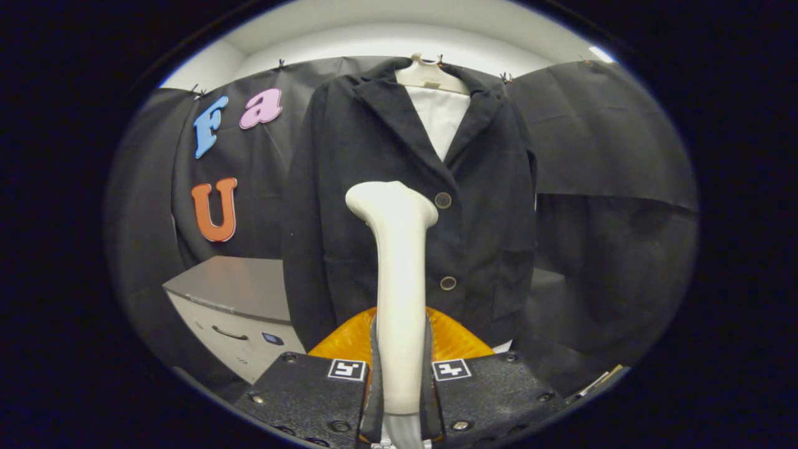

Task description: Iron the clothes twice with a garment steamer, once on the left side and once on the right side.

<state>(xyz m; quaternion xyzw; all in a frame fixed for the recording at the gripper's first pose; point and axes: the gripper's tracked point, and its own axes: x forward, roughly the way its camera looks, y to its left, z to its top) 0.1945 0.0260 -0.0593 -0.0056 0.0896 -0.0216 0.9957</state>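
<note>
Currently clamped on steamer (399, 280) handle, gripper (399, 380) fingers pressing both sides, head upright at frame centre, just left of jacket (374, 156) buttons. Held vertical, probably for a left-side pass. Jacket on hanger (430, 75), upper centre.

Light comes from overhead: the pale ceiling strip (399, 37) above the booth cloth is the brightest area, near blown out. Scene below is dim to moderate. Dark jacket (411, 206) reads almost flat black, folds barely separable; white shirt (441, 118) at its collar is clean, no glare. Steamer handle (399, 293) evenly lit, soft sheen, faint shading down its right side. Grey cabinet (230, 293) top catches dull light. Strong fisheye bending toward the rim; edges darken and soften. Centre is sharp, no motion blur.
</note>
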